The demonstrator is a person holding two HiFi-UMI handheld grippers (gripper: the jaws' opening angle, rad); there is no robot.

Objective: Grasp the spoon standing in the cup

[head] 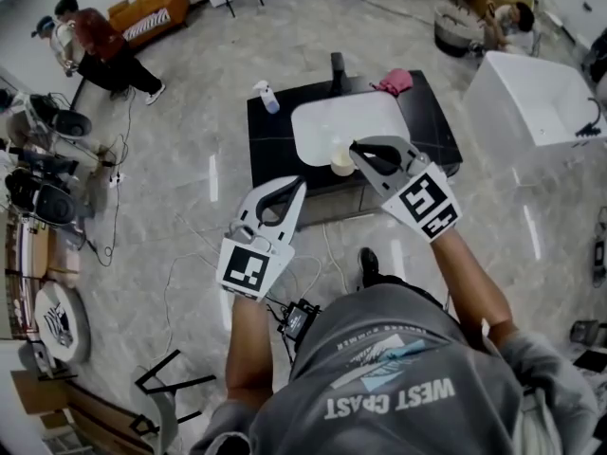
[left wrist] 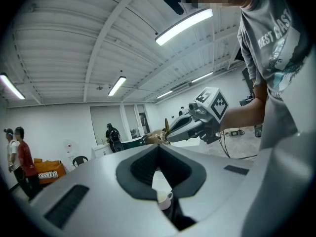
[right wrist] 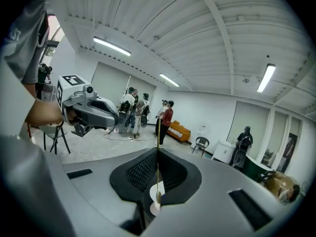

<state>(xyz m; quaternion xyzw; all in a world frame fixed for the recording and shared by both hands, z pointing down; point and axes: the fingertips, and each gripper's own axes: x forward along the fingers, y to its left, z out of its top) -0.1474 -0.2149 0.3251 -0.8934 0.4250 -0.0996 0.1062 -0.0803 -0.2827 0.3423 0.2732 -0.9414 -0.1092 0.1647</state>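
Observation:
A small white cup (head: 341, 163) stands on a white board (head: 327, 121) on the black table (head: 275, 145). My right gripper (head: 355, 147) hovers just over the cup, shut on a thin gold spoon (right wrist: 158, 172). The handle runs up between the jaws and its end pokes out past the tip (left wrist: 166, 126). The spoon's bowl (right wrist: 158, 197) hangs above the cup (right wrist: 153, 207); I cannot tell whether it still touches the cup. My left gripper (head: 301, 184) is shut and holds nothing, nearer to me and off the table's front edge. Its view shows the cup (left wrist: 165, 200) below the closed jaws.
A spray bottle (head: 266, 96) and a pink cloth (head: 395, 81) lie at the table's far side. A white tub (head: 531, 102) stands to the right. People (head: 95, 41) and camera gear are at the left, and cables trail on the floor near my feet.

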